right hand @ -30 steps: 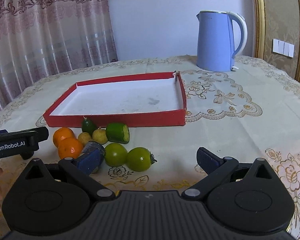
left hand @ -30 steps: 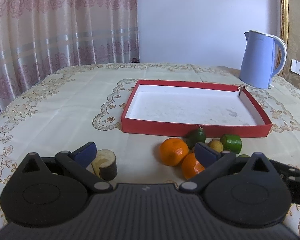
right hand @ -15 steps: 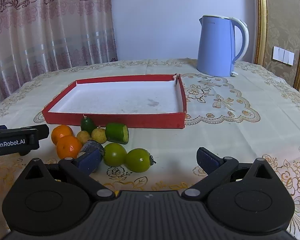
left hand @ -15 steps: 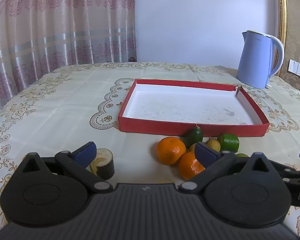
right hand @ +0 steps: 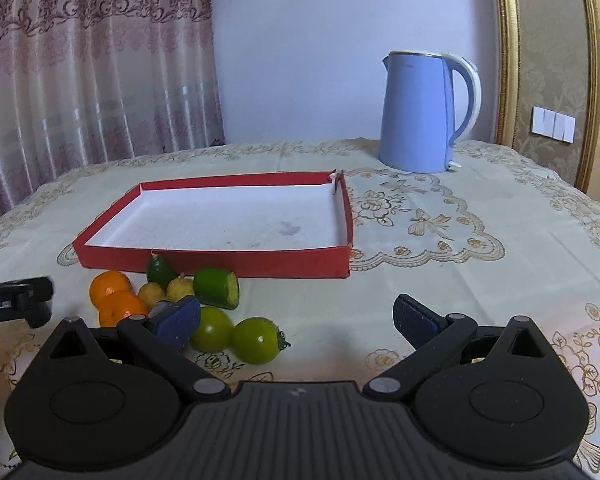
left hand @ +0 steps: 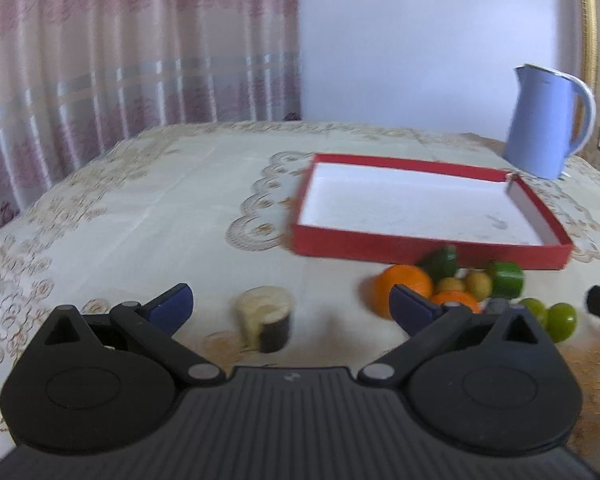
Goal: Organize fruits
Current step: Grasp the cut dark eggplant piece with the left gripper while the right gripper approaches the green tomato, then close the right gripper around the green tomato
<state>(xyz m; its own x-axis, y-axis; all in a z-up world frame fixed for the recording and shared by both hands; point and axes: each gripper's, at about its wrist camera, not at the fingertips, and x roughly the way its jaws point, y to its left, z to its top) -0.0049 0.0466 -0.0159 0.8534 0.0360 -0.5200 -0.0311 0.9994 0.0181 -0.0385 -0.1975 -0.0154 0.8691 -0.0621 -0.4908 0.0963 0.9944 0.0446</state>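
Left gripper (left hand: pixel 290 307) open; log piece (left hand: pixel 265 318) between fingers, tray (left hand: pixel 428 246) beyond.

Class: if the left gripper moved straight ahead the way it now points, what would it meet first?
Probably the cut banana piece, lying just ahead of the left gripper between its open jaws; depth is uncertain in this blurred fisheye view.
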